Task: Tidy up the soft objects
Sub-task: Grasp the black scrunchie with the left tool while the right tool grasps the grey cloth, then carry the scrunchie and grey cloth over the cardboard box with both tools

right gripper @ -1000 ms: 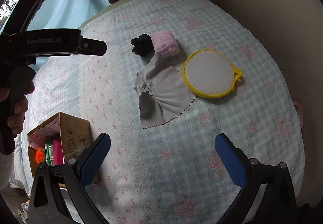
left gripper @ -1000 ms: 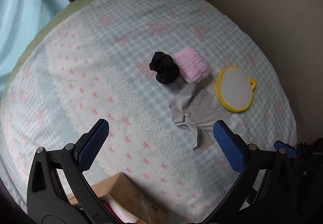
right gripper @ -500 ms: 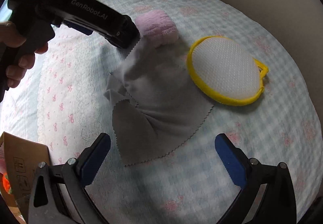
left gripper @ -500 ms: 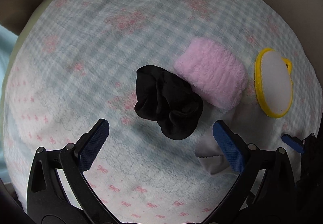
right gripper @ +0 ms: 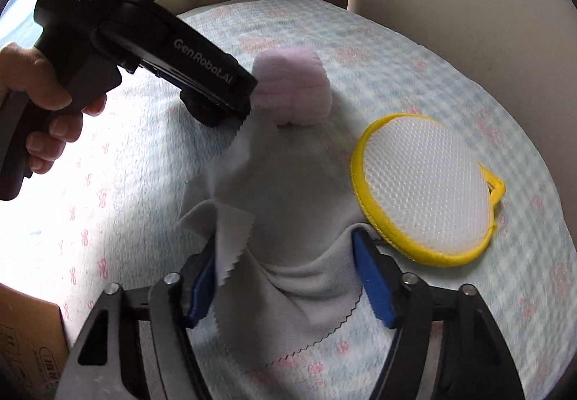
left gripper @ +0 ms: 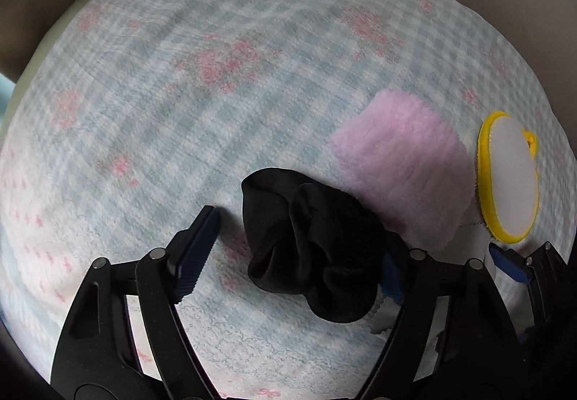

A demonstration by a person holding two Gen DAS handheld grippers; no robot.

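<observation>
Left gripper (left gripper: 295,248): low centre of the left wrist view, fingers partly drawn in around the black fabric piece; left pad apart from the fabric, right pad hidden behind it, so grip not confirmed.
Black fabric piece (left gripper: 313,248): crumpled, lower centre of the left wrist view, between the left gripper's fingers, touching the pink fuzzy roll at its upper right.
Pink fuzzy roll (left gripper: 404,169): right of centre in the left wrist view, lying on the bedspread; upper centre in the right wrist view (right gripper: 292,86), partly behind the left gripper's body.
Right gripper (right gripper: 288,277): bottom centre of the right wrist view, blue pads (right gripper: 373,284) partly closed with bunched grey cloth between them; firm pinch not certain.
Grey cloth (right gripper: 288,205): zigzag-edged, centre of the right wrist view, gathered between the right gripper's fingers, far end under the pink fuzzy roll.
Yellow-rimmed mesh pad (right gripper: 425,187): right of centre, just beside the grey cloth; far right in the left wrist view (left gripper: 512,180).
Bedspread (left gripper: 216,57): blue-and-white check with pink flowers, under everything.
Hand (right gripper: 39,90): left edge of the right wrist view, wrapped round the left gripper's handle.
Cardboard box (right gripper: 29,338): lower left corner of the right wrist view.
</observation>
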